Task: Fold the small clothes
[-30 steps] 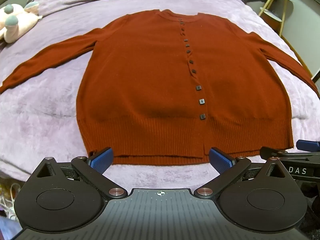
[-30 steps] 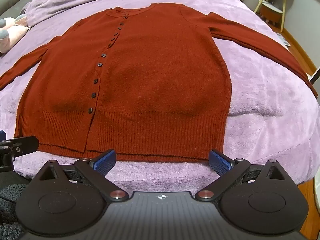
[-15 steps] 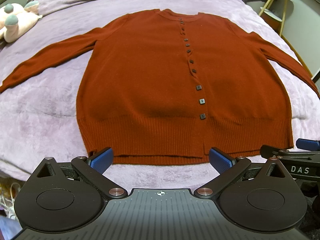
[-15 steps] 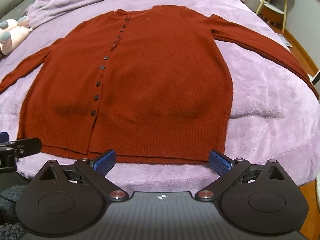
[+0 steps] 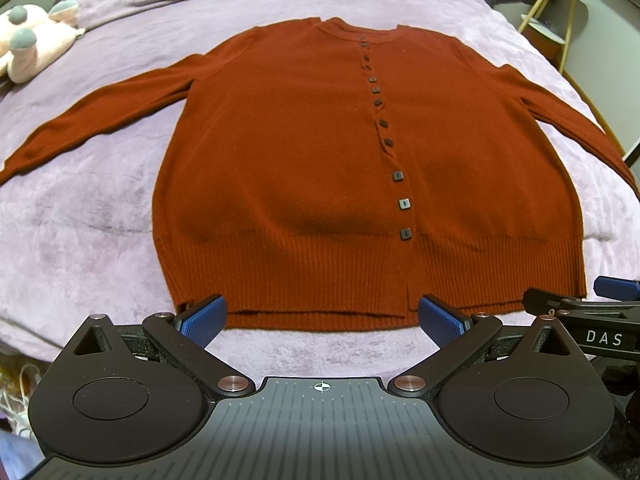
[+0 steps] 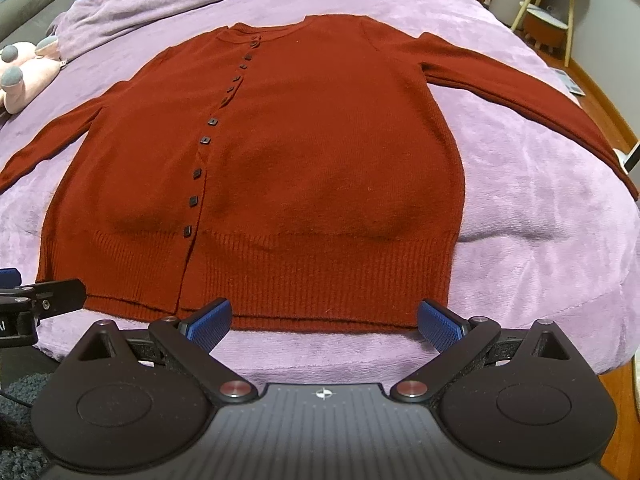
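A rust-red buttoned cardigan (image 5: 304,152) lies flat and face up on the bed, sleeves spread out to both sides; it also shows in the right wrist view (image 6: 320,168). My left gripper (image 5: 322,318) is open and empty, just short of the ribbed hem on its left half. My right gripper (image 6: 325,322) is open and empty, just short of the hem on its right half. The right gripper's finger tip (image 5: 614,287) shows at the right edge of the left wrist view.
The bed has a lilac plush blanket (image 5: 80,216) with a bunched cover at the head. A pink plush toy (image 5: 28,46) lies at the far left. A small wooden side table (image 6: 548,20) stands on the floor beyond the bed's right side.
The right gripper has risen or tilted slightly, so the cardigan sits lower in its view. The left gripper has barely moved. Both stay open.
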